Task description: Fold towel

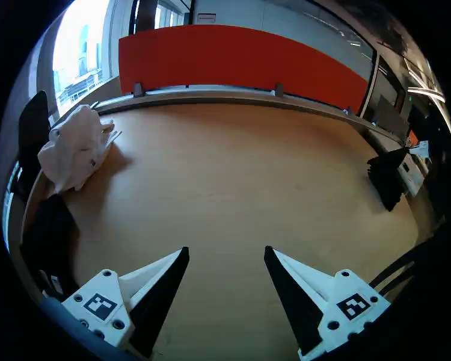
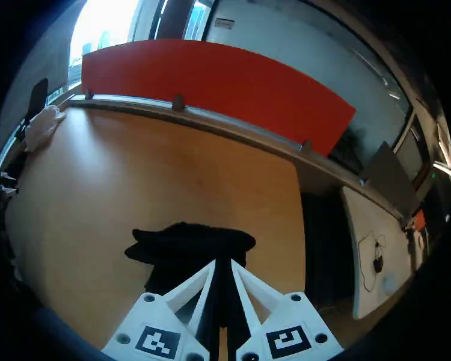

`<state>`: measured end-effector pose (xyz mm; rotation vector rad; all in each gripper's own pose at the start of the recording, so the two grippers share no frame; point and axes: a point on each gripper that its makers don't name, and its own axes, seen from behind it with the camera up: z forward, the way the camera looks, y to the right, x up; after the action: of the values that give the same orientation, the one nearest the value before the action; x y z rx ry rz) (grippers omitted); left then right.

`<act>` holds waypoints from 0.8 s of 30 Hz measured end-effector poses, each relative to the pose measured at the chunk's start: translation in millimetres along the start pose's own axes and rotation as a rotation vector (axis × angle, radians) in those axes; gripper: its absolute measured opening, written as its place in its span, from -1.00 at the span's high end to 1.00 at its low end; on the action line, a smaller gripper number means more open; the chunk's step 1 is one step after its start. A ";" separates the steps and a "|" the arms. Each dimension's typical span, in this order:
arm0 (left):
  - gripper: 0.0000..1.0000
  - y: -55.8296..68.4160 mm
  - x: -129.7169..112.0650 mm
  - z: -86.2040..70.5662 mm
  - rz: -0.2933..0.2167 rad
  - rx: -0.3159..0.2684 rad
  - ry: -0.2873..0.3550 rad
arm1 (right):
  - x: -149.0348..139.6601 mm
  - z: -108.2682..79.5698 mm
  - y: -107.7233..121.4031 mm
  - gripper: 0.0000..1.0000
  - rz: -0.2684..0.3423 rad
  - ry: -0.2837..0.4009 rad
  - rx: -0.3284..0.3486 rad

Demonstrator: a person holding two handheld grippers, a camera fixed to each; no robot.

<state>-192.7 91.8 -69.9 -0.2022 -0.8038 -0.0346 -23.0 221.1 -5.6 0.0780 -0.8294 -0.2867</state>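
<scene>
Your right gripper (image 2: 223, 263) has its two fingers drawn almost together, and they pinch the near edge of the black towel (image 2: 189, 243). Dark fabric runs up the narrow gap between them. The towel lies rumpled in a low, wide heap on the wooden table (image 2: 105, 180), towards the near right part of the tabletop, just in front of the fingertips.

Your left gripper (image 1: 225, 249) is spread wide with nothing between its fingers. It is above bare wood, and its tips point across the table towards the red screen (image 1: 237, 60) that runs along the far edge.

A bunched white cloth (image 1: 75, 147) sits at the far left corner of the table, well apart from both grippers, next to a black chair (image 1: 33, 126). A dark shape (image 1: 386, 179) stands at the table's right edge in the left gripper view, and you cannot tell what it is
</scene>
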 end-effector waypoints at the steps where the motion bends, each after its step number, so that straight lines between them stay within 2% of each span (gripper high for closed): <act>1: -0.85 -0.1 -0.3 -0.1 0.000 0.000 -0.001 | -6.4 -0.2 0.2 0.92 0.006 -0.010 -0.001; 6: -0.85 -0.3 -1.1 -0.8 0.000 0.000 -0.002 | -30.7 0.2 1.0 0.92 0.032 -0.047 -0.006; 15: -0.85 0.9 -1.8 -3.0 0.005 -0.001 0.001 | -53.7 2.9 0.8 0.93 0.050 -0.086 -0.012; 24: -0.85 0.9 -2.5 -5.2 0.006 0.001 0.003 | -78.1 13.4 5.2 0.93 0.079 -0.142 -0.025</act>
<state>-190.6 91.6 -75.3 -0.2037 -0.8000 -0.0285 -81.7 248.7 -51.5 0.0014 -0.9669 -0.2305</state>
